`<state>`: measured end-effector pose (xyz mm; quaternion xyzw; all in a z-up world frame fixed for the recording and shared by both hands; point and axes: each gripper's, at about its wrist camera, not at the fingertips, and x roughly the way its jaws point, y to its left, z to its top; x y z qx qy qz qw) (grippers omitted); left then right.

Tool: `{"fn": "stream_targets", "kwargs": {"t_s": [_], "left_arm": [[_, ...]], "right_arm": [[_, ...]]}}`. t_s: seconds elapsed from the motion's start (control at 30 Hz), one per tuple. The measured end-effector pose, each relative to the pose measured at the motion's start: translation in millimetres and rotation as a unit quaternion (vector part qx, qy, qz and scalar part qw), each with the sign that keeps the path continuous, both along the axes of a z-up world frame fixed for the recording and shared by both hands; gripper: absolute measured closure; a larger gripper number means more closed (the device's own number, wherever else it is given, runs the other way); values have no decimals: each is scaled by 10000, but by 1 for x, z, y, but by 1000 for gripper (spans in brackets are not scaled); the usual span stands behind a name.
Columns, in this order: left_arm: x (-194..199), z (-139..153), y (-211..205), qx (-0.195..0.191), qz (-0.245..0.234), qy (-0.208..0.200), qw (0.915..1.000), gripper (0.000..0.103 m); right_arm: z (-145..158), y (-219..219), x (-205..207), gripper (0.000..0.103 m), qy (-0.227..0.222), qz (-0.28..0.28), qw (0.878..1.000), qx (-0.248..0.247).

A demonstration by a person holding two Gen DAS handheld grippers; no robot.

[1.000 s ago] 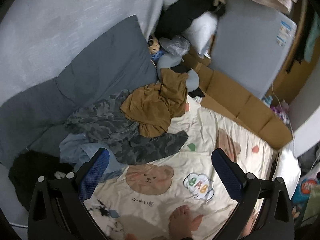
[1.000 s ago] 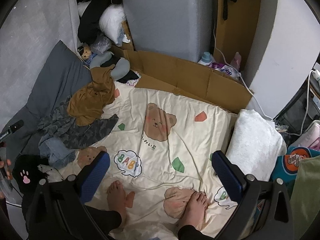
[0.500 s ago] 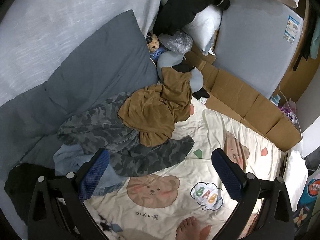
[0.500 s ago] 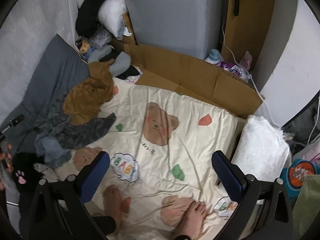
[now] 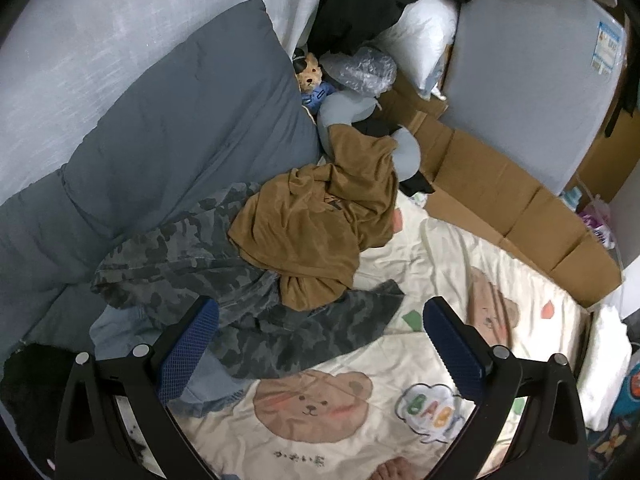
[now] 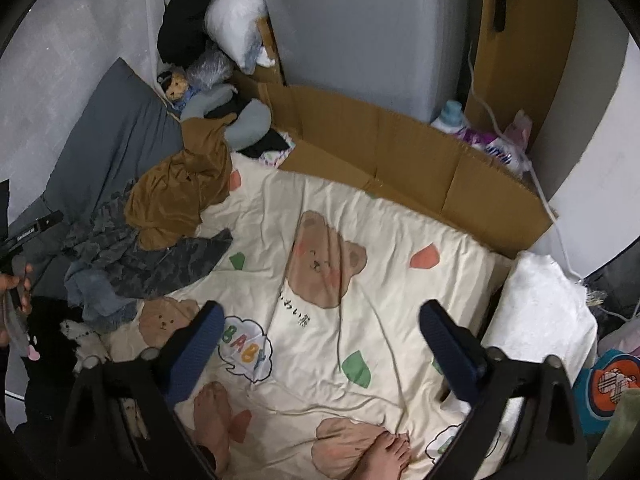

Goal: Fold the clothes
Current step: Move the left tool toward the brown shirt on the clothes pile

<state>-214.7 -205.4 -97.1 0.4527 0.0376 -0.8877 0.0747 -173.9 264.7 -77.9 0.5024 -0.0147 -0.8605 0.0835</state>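
Note:
A pile of clothes lies at the left edge of a cream bear-print blanket (image 5: 440, 264). A crumpled brown garment (image 5: 316, 224) is on top, over a grey camouflage garment (image 5: 240, 280) and a light blue denim piece (image 5: 120, 328). The pile also shows in the right wrist view: brown garment (image 6: 180, 200), camouflage garment (image 6: 160, 264). My left gripper (image 5: 320, 340) is open and empty, held above the near edge of the pile. My right gripper (image 6: 320, 340) is open and empty, held above the middle of the blanket (image 6: 400, 280).
A large grey pillow (image 5: 180, 128) leans on the wall left of the pile. A teddy bear (image 5: 310, 80) and a neck pillow (image 5: 348, 108) lie behind it. Cardboard (image 6: 400, 152) edges the blanket's far side. Bare feet (image 6: 216, 412) stand on the near edge. A white towel (image 6: 544, 312) lies right.
My left gripper has moved forward and down toward the clothes pile, which now looks larger. My right gripper has moved a little forward over the blanket. Both stay open.

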Motion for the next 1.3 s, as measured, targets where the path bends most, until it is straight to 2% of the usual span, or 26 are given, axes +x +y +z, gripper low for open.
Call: {"fn": "stream_targets", "kwargs": {"t_s": [0.43,0.6,0.77,0.97,1.3], "left_arm": [[-34,-77,-21,316,155,-109,9993,1],[-41,-102,-28,327,222,-121,9991,1],[-51,-130,-42,434,489,-15,9979,1],[-76,-159,-51,567,500,125,9971,1],[-108,-209,-56,949,323,105,9949,1]], "right_arm": [[-55,7,-22,7,-348,92,9988,-327],[-75,4,-26,7,-353,308,9987,-217],[-100,0,-32,7,-364,464,9980,-213],[-132,-6,-36,7,-432,698,9965,-179],[-180,11,-31,7,-825,555,9949,-168]]}}
